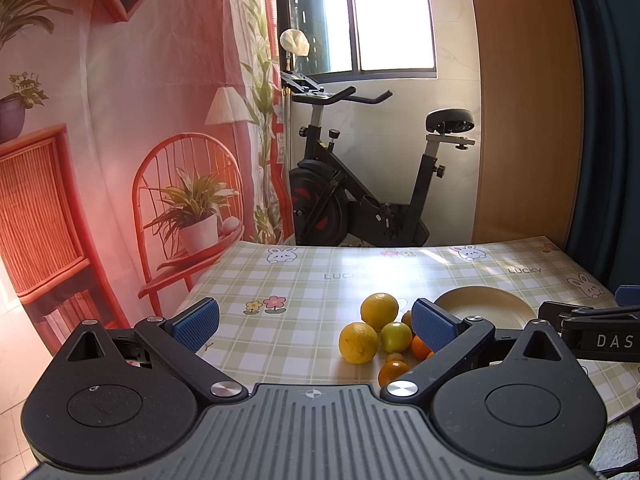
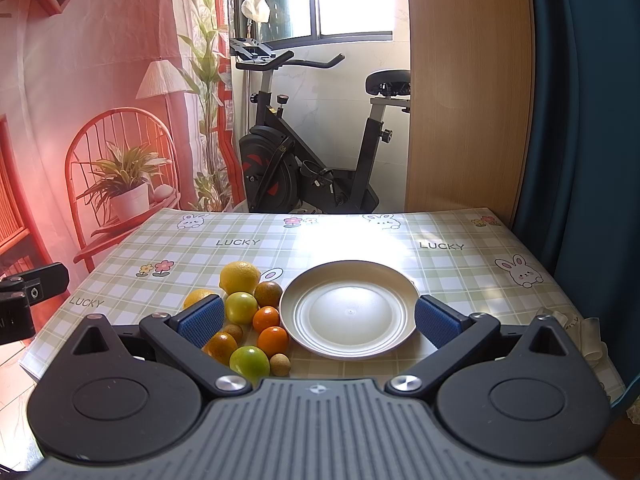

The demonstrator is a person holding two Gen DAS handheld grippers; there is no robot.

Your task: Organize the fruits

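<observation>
A heap of fruit lies on the checked tablecloth left of an empty cream plate (image 2: 350, 312). It holds two lemons (image 2: 239, 277) (image 1: 358, 342), green fruits (image 2: 241, 307) (image 2: 249, 361), small oranges (image 2: 273, 339) (image 2: 266, 319) and little brown fruits (image 2: 279, 364). My left gripper (image 1: 316, 322) is open above the table's left part, the fruit just inside its right finger. My right gripper (image 2: 318, 320) is open and empty, hovering over the near side, the plate (image 1: 486, 306) between its fingers. The right gripper's body (image 1: 592, 334) shows at the left view's right edge.
An exercise bike (image 2: 304, 136) stands behind the table's far edge. A wooden panel (image 2: 468, 88) and a dark curtain (image 2: 580, 120) are at the right. A printed backdrop with a chair (image 1: 188, 216) hangs at the left. Crumpled white material (image 2: 580, 328) lies at the table's right edge.
</observation>
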